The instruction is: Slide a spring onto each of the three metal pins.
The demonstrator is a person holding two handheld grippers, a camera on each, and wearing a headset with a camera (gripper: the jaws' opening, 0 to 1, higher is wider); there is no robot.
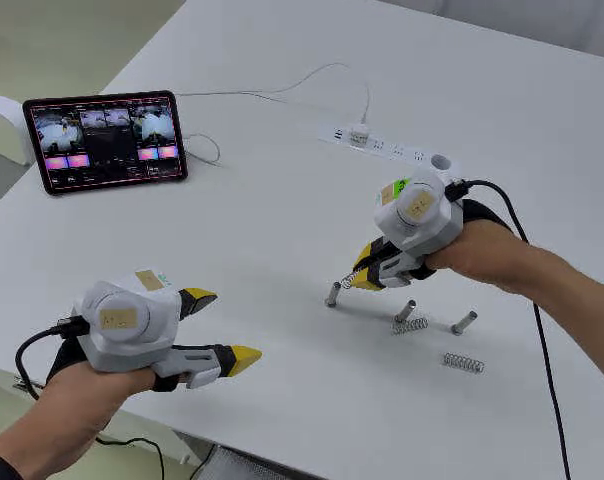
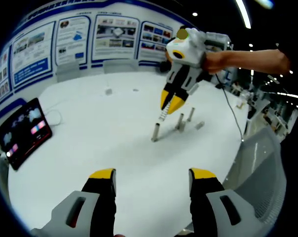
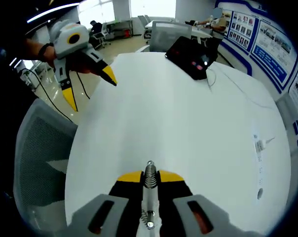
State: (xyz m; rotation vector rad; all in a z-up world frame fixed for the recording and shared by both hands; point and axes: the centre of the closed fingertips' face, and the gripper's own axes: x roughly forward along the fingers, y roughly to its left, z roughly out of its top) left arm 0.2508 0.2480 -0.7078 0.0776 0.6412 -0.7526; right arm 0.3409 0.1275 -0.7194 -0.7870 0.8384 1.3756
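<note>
One spring (image 1: 351,282) is pinched tight in the right claw (image 1: 366,272), its end just beside a pin (image 1: 332,294) standing on the table (image 1: 282,200), while the left claw (image 1: 222,326) hangs wide open.

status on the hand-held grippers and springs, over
Right hand-held gripper shut on spring, tip close to first pin. Left hand-held gripper open, off to the side. Two springs loose on table by other pins. Nothing blocking.

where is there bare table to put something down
Bare table runs wide between the tablet, the power strip and the left gripper. It is crowded by the right gripper, which holds a spring: three pins and two loose springs.
</note>
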